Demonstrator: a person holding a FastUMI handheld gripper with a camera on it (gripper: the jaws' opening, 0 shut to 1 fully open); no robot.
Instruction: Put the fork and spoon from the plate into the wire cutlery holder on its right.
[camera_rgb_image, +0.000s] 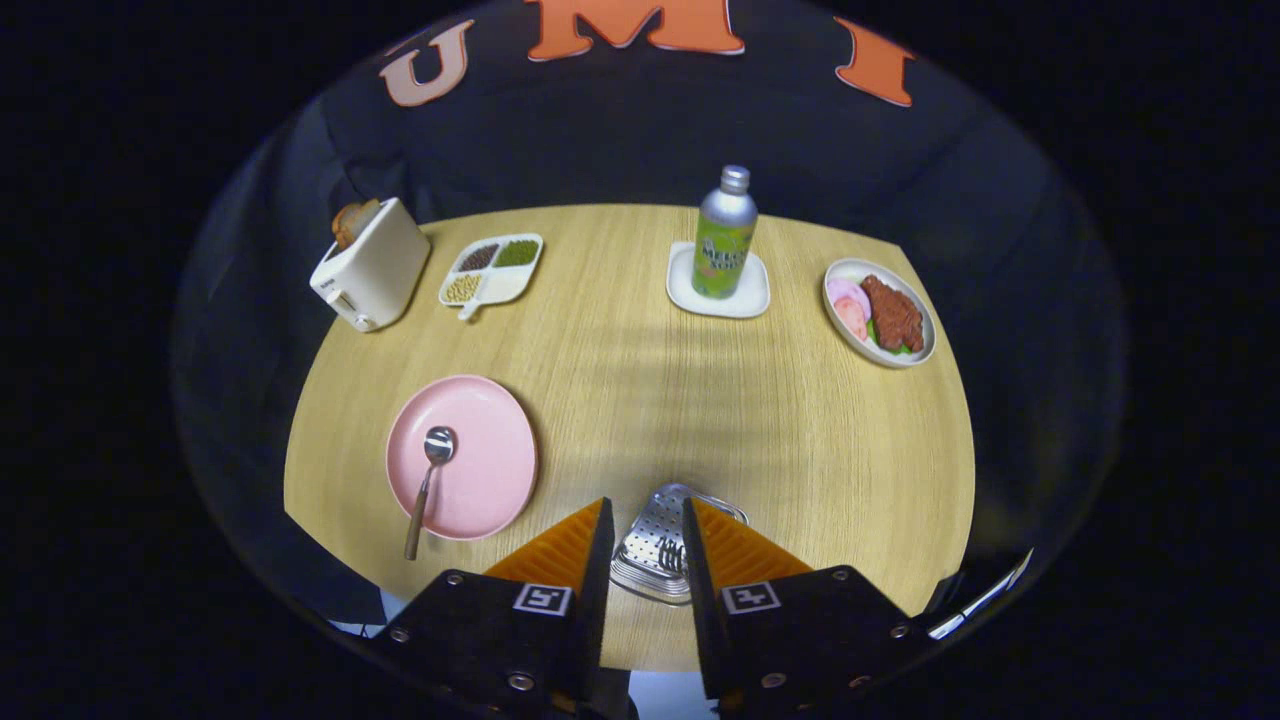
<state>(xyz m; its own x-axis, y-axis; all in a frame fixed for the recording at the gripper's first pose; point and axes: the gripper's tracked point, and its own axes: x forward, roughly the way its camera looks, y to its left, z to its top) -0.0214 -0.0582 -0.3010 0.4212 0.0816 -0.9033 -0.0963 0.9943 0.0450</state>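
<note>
Between the parted gripper (645, 540) fingers, the cutlery holder (655, 545) keeps the fork (668, 553); spoon (428, 480) waits at ten o'clock on the pink plate (490, 470).

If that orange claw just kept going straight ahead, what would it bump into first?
Most likely the perforated metal cutlery holder, which sits between the open claw's fingers, with a silver fork already in it. Farther along that line stands the green metal bottle on its white coaster, though depth is hard to judge.
</note>
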